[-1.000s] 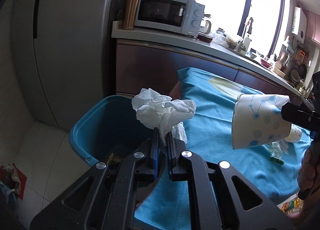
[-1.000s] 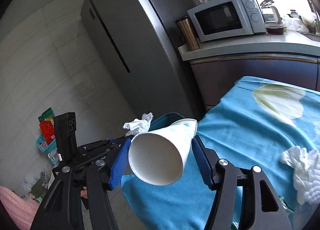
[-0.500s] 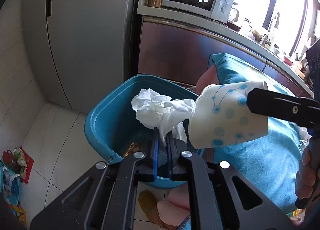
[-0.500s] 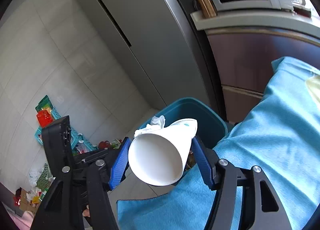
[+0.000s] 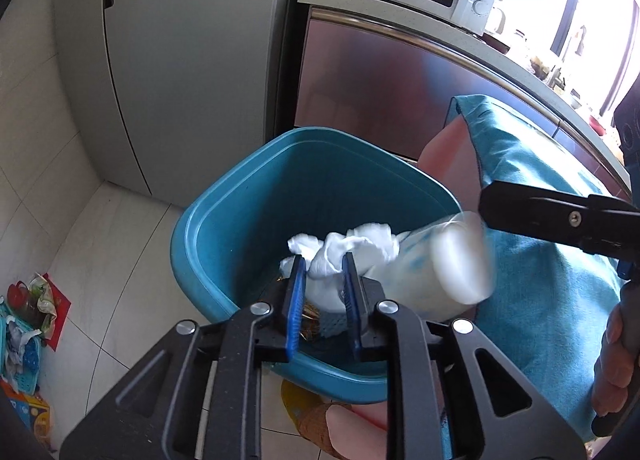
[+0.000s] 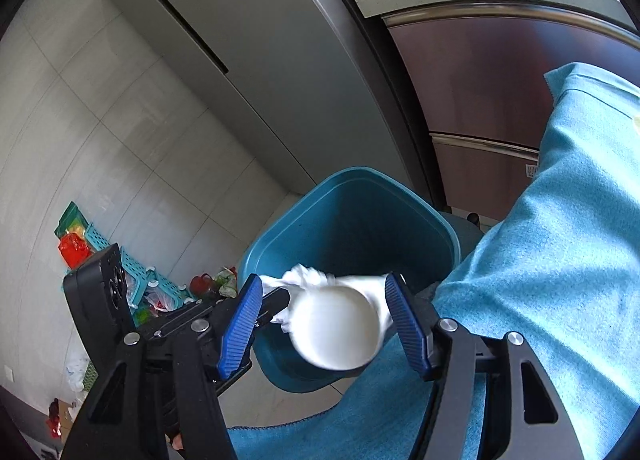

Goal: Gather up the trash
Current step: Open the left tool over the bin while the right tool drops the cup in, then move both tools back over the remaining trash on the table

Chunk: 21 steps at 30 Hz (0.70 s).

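The left tool (image 5: 323, 300), parted, lets crumpled white tissue (image 5: 340, 256) drop between its pads; the right tool (image 6: 324, 324), spread wide, has the blurred white paper cup (image 6: 336, 330) loose between its pads. Both hang over the blue bin (image 5: 224, 216). The cup, near the rim beside the blue-clothed counter (image 6: 560, 260), could bounce out.

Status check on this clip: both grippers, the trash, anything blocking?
Left gripper open, tissue loose between fingers. Right gripper open, cup dropping, blurred. Both over bin. Nothing blocking.
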### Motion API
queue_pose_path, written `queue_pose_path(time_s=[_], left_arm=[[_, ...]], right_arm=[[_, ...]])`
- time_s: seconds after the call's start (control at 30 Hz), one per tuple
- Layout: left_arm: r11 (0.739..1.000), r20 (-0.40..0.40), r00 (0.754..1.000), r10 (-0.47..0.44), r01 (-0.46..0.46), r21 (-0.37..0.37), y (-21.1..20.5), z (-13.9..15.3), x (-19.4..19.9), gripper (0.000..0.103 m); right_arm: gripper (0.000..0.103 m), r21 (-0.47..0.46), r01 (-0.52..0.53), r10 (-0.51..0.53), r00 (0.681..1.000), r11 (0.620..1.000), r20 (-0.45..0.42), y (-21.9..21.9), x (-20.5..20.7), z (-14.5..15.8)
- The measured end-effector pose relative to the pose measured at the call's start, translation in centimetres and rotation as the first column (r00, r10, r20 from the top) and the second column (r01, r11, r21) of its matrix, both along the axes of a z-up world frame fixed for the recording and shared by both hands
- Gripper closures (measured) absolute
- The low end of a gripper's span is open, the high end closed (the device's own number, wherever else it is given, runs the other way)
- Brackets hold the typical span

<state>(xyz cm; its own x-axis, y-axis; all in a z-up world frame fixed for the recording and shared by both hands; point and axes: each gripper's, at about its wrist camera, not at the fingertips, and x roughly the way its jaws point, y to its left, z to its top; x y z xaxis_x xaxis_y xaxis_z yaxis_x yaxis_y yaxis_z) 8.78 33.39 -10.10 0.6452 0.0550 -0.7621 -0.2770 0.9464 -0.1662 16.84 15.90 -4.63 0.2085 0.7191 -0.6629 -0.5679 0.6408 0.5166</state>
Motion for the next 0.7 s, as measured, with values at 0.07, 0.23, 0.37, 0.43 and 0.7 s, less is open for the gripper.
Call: queue_pose_path(time_s=[0.07,0.23,0.37,0.43,0.7], left_arm=[[1.0,0.004,1.0,0.009,-0.009,-0.007,0.1,-0.1,0.0,0.083],[1.0,0.031,0.999,0.005,-0.005,-0.007,-0.5,0.6,-0.4,0.081],[0.999,0.09,0.996,-0.029,0.028,0.015,-2.2,2.5,-1.2,0.075],[0.998,0.124,0.991,-0.054,0.052,0.026,-3.3,3.6,-1.9,0.07],[0.976,0.237,0.947,-0.218,0.216,0.036,-9.6,7.2,-3.8,0.06]], right_arm=[[0.041,0.001,0.007,-0.007,1.0,1.0,0.003,-0.5,-0.1,0.0],[0.041,0.022,0.008,-0.008,1.0,1.0,0.03,-2.1,-0.9,0.8],[0.041,0.037,-0.006,0.003,0.997,0.999,0.083,-3.9,-2.7,2.1],[0.041,0.045,-0.013,0.008,0.994,0.999,0.113,-5.1,-3.7,3.0],[0.041,0.044,0.018,-0.028,0.97,0.999,0.24,-11.1,-7.1,6.0]])
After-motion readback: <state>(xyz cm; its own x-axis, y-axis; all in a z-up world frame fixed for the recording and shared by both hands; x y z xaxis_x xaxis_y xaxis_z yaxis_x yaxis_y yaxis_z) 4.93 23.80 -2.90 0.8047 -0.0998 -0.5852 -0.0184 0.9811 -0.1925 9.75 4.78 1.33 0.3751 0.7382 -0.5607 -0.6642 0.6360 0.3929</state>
